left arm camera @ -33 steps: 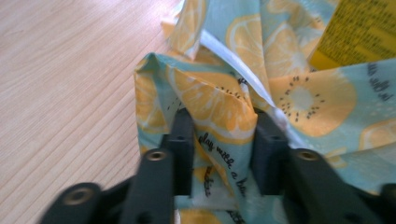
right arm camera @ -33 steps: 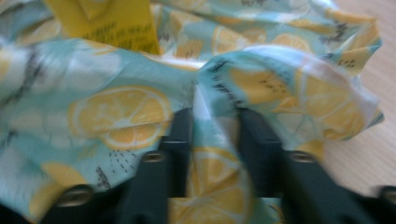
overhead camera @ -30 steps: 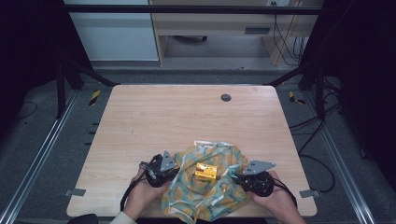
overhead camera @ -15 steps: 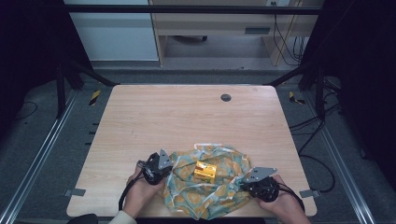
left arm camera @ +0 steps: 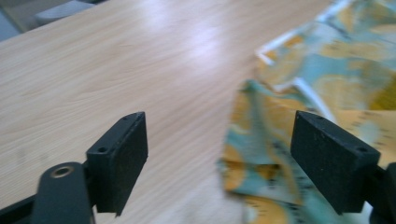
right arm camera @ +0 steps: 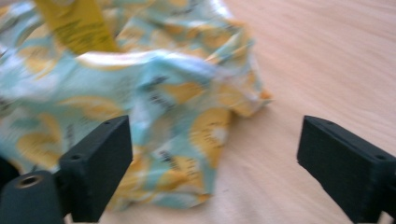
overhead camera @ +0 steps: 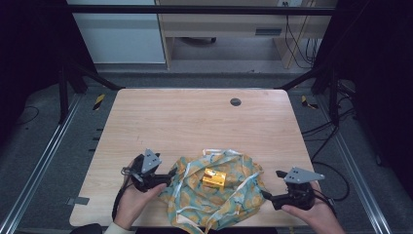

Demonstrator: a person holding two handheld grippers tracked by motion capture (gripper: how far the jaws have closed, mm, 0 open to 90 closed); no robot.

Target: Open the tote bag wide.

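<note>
Both grippers have just been opening, and nothing sits between the pads now. The left gripper point(overhead camera: 168, 179) stands wide, the patterned cloth point(overhead camera: 214, 195) lying just off its right jaw on the table point(overhead camera: 185, 122). The right gripper point(overhead camera: 267, 197) gapes too, cloth bunched just by its left jaw. A small yellow box point(overhead camera: 214, 178) rests on the cloth between the two. The wrapping looks barely begun: cloth released, box uncovered.

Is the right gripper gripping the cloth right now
No, the right gripper stands open, its jaws wide apart beside the cloth, not pressing it.
</note>
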